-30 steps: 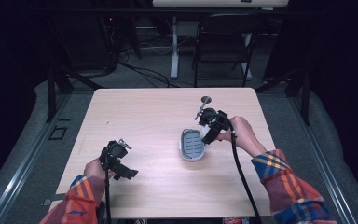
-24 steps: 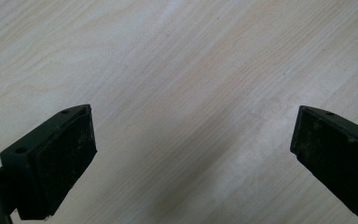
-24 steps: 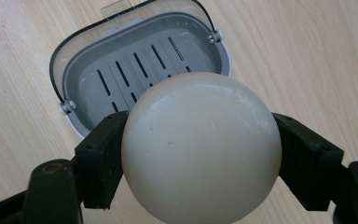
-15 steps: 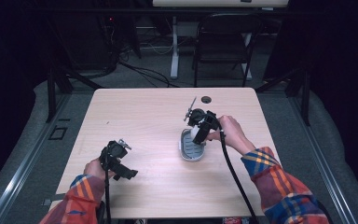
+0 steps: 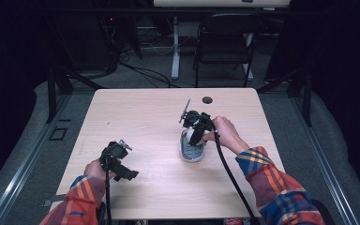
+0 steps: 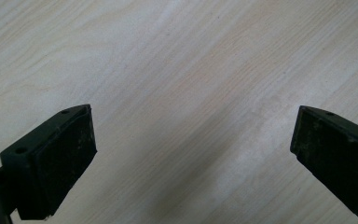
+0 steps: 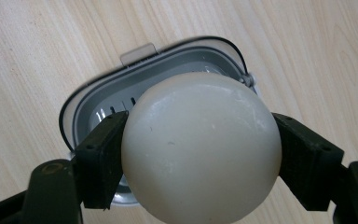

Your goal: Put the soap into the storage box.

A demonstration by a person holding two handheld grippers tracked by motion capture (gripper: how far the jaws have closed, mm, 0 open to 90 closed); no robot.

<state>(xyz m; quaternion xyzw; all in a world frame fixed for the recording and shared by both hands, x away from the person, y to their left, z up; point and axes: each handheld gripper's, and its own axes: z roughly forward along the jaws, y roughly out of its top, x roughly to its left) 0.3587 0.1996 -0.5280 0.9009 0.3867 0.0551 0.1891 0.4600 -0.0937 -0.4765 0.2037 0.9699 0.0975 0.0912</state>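
A rounded cream-white soap bar (image 7: 201, 147) is clamped between the jaws of my right gripper (image 7: 200, 158), just above an open grey soap box (image 7: 93, 112) with drain slots. From above, that gripper (image 5: 193, 132) hangs over the grey box (image 5: 192, 152) right of the table's middle, a sliver of the white bar (image 5: 189, 136) showing under it. My left gripper (image 5: 119, 166) rests near the front left of the table. Its jaws stand wide apart (image 6: 191, 149) over bare wood, with nothing between them.
The light wooden table (image 5: 140, 117) has a dark cable hole (image 5: 207, 100) near its far edge. A black cable trails from the right gripper toward the front edge. A dark chair (image 5: 222, 47) and a white stand leg (image 5: 175, 47) lie beyond the table.
My right gripper has moved left and toward me from the far right, carrying the white bar over the grey box. The left gripper has stayed put.
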